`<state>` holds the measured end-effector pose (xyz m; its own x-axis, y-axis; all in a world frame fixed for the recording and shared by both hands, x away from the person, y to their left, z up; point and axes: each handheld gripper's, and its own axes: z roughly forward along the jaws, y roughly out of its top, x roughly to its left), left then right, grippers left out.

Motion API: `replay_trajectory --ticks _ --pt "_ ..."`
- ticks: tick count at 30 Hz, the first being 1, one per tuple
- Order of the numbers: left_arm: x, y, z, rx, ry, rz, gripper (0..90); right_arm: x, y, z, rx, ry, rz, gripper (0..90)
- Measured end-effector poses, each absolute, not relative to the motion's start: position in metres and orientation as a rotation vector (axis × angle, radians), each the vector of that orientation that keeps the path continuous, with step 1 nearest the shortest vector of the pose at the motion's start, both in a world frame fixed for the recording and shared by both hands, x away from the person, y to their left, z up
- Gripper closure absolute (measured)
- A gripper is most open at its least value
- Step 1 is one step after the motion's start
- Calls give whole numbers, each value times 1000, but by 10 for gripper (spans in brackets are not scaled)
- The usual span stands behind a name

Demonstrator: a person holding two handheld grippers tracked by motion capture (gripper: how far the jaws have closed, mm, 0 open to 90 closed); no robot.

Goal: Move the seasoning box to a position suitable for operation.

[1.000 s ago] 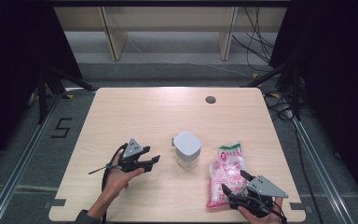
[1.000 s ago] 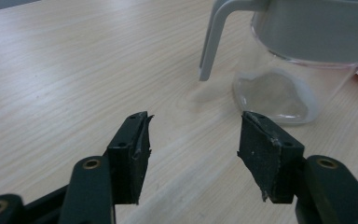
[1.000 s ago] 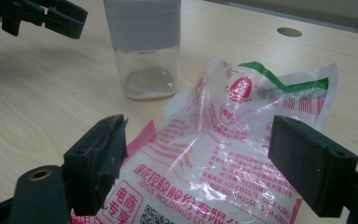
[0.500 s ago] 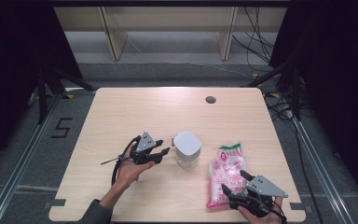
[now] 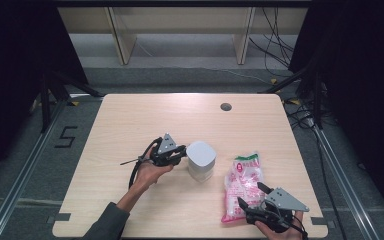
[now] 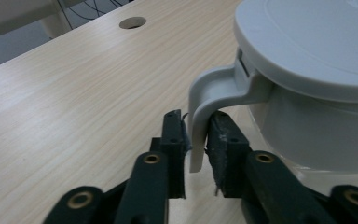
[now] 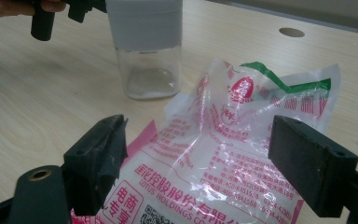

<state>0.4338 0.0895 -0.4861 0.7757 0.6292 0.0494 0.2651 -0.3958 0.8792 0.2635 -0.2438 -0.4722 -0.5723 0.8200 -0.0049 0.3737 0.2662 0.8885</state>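
The left gripper [image 6: 196, 149] has its two black jaws pressed in on the thin grey plastic latch tab [image 6: 204, 116] that curves down from the lid [image 6: 307, 42] of a container [image 5: 200, 161]. The tab sits directly between the jaw pads, and their rough, frayed rubber facings touch it on both sides. Just beyond the jaws and to their right, the lid is a smooth, matte grey disc with a rounded rim; below it the container's body is clear plastic, squarish with softened corners, and stands upright on the pale wood-grain table [image 5: 130, 125]. In the high view the left hand [image 5: 150, 172] holds this gripper level against the container's left side.

The right gripper [image 7: 196, 158] has its jaws spread wide apart, blocky black pads on either side of a crinkled, glossy transparent bag [image 7: 242, 140] printed in pink and red with a green band near its far end. The bag lies flat on the table between and ahead of these jaws, its near end reaching in between them; whether either pad touches the film cannot be told. Beyond the bag stands the container.
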Motion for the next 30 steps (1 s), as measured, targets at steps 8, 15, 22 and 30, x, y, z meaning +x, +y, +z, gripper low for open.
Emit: replay_trajectory --ticks 8,15,22,30 --pt "423 95 -487 1984 692 503 823 262 -243 -472 1082 2078 1253 199" --pt "399 113 -490 1971 706 526 833 263 -242 -472 1086 2072 1268 197" --pt "381 121 -490 1977 709 544 839 261 -240 -473 1114 2070 1252 197" --pt "390 123 -487 2008 600 564 590 262 -241 -472 1096 2069 1249 197"
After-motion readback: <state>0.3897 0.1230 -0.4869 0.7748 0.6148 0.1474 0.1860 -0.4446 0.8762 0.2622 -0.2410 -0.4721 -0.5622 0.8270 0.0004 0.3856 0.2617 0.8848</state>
